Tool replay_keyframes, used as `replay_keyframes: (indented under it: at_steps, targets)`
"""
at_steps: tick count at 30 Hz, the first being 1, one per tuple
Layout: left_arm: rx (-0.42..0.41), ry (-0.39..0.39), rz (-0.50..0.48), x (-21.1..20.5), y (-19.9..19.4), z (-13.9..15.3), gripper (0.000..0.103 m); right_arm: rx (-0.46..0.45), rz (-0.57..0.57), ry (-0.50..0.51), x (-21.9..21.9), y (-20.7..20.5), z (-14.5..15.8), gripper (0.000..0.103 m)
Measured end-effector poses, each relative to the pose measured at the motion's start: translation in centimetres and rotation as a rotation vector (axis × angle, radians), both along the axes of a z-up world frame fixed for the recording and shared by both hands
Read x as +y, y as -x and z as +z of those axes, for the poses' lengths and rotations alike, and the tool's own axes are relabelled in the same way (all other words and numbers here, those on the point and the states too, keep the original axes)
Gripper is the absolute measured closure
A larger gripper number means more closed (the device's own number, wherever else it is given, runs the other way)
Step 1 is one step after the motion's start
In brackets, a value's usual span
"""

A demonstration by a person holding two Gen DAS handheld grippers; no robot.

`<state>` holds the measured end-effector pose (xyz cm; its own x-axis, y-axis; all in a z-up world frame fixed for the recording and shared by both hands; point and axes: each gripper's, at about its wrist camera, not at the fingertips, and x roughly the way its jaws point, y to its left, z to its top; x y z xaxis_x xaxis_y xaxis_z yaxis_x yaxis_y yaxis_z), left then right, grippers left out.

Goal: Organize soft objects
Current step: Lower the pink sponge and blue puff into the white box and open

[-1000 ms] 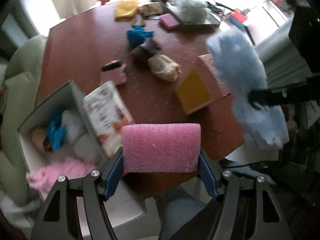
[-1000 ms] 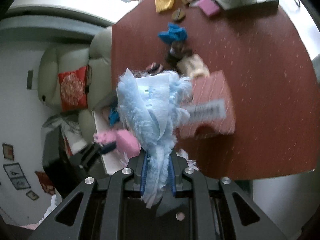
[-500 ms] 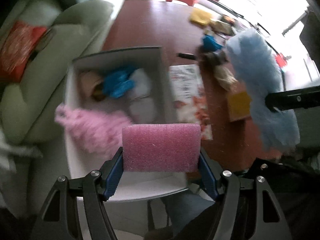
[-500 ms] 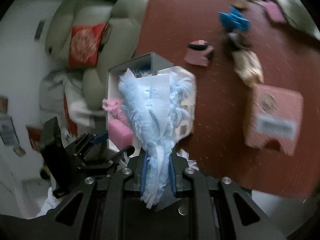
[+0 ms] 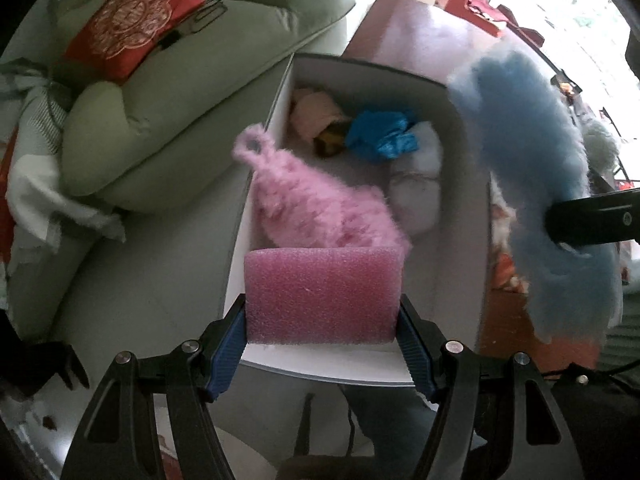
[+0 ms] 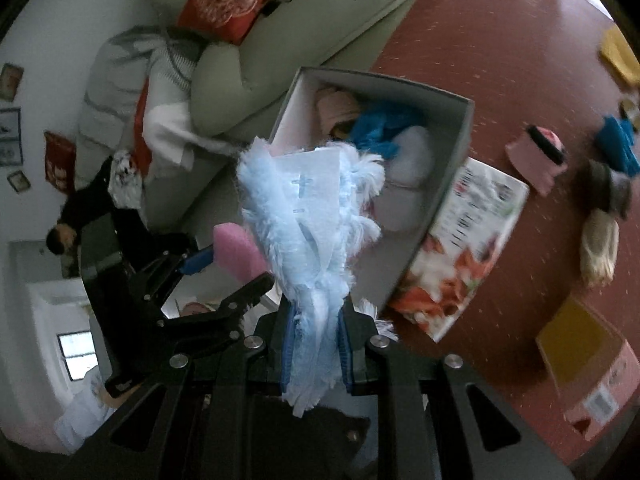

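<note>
Fingers of the left gripper (image 5: 322, 334) clamp a pink foam block (image 5: 323, 294) by its ends, long axis crosswise, directly above the near end of the grey box (image 5: 460, 184). Right gripper (image 6: 316, 350), nearly closed, pinches a blue fluffy duster (image 6: 308, 220) beside the box (slightly farther off). Inside the box: pink fluffy piece (image 5: 316, 204), blue cloth (image 5: 380, 134), crowding the drop space.

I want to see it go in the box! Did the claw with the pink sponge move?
Yes. The left claw carried the pink sponge off the red table and over the open box.
</note>
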<state>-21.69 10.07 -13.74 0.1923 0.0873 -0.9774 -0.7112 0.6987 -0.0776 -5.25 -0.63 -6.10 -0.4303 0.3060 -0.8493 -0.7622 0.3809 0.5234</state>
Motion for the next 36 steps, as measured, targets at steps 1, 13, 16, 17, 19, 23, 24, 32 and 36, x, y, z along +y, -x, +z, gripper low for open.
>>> replay_keyframes:
  at_steps: [1,13,16,17,19,23,24,32,36]
  targets:
    - [0.008,0.004,0.007,0.1,0.1,-0.5,0.032,0.001,0.002,0.005,0.6,0.4,-0.2,0.082]
    - [0.060,0.029,0.030,-0.1,0.5,-2.8,0.032,0.029,0.036,0.096,2.5,3.3,-3.6,0.082]
    - [0.065,0.032,0.025,-0.1,0.4,-3.0,0.032,0.044,0.031,0.111,2.6,3.5,-4.2,0.082]
    - [0.067,0.030,0.023,-0.1,0.3,-3.1,0.032,0.045,0.029,0.113,2.6,3.6,-4.4,0.082]
    - [0.072,0.026,0.018,-0.2,0.2,-3.1,0.032,0.045,0.028,0.116,2.7,3.6,-4.6,0.082]
    - [0.070,0.032,0.023,0.0,0.2,-3.3,0.032,0.050,0.027,0.123,3.0,3.6,-4.9,0.081]
    - [0.070,0.031,0.026,0.1,0.3,-3.2,0.032,0.053,0.025,0.125,3.0,3.6,-4.9,0.081]
    - [0.081,0.035,0.025,0.5,0.4,-3.9,0.032,0.067,0.017,0.143,3.1,3.6,-5.6,0.081]
    - [0.080,0.036,0.024,0.7,0.4,-4.0,0.032,0.050,0.030,0.152,3.3,3.8,-5.7,0.081]
